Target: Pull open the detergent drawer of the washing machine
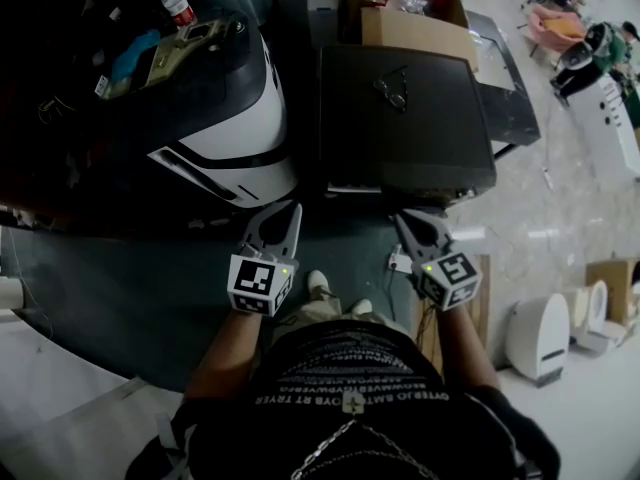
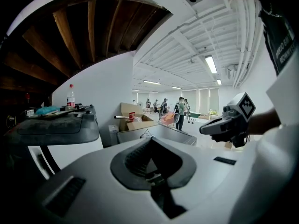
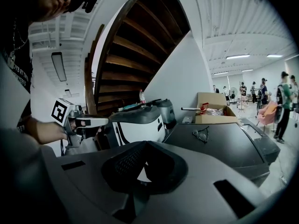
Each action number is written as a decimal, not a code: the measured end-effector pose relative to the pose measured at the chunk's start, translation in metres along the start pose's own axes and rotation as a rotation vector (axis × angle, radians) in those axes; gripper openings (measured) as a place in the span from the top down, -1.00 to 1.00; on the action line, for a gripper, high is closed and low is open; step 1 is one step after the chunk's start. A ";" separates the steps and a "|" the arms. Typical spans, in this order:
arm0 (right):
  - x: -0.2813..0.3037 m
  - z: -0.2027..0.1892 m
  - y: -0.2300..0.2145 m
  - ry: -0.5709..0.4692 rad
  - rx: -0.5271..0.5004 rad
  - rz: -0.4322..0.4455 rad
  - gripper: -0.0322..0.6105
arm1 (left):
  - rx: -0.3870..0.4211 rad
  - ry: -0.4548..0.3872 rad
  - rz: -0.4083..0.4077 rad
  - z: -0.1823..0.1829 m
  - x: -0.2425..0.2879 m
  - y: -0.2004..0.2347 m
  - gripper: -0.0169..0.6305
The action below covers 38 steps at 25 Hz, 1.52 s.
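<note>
Head view: left gripper and right gripper both have jaws together and empty, near the front edge of the dark washing machine; its detergent drawer is hidden from view.

clear floor in front; white machine and dark-topped machine block ahead, narrow gap between them.

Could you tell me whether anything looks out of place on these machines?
What looks like a pair of glasses lies loose on the dark machine's flat top, an odd spot for it. The white machine beside it carries a water bottle and other clutter on its lid.
</note>
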State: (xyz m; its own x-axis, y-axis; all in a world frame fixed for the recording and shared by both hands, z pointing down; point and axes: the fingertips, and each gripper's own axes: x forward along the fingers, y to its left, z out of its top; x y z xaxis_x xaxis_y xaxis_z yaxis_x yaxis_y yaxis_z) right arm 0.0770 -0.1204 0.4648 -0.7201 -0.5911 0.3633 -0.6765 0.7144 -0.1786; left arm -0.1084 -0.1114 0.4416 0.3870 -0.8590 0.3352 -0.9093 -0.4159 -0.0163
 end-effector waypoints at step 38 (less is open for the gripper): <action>0.090 -0.045 -0.051 0.205 -0.025 -0.130 0.89 | 0.008 0.161 -0.153 -0.071 0.091 0.055 0.93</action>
State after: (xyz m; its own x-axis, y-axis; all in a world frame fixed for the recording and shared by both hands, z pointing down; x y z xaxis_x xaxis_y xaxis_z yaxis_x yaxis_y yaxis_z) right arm 0.0539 -0.1930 0.5479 -0.5791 -0.5919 0.5606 -0.7556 0.6478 -0.0966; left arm -0.1343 -0.1911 0.5379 0.4907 -0.7271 0.4802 -0.8400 -0.5412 0.0390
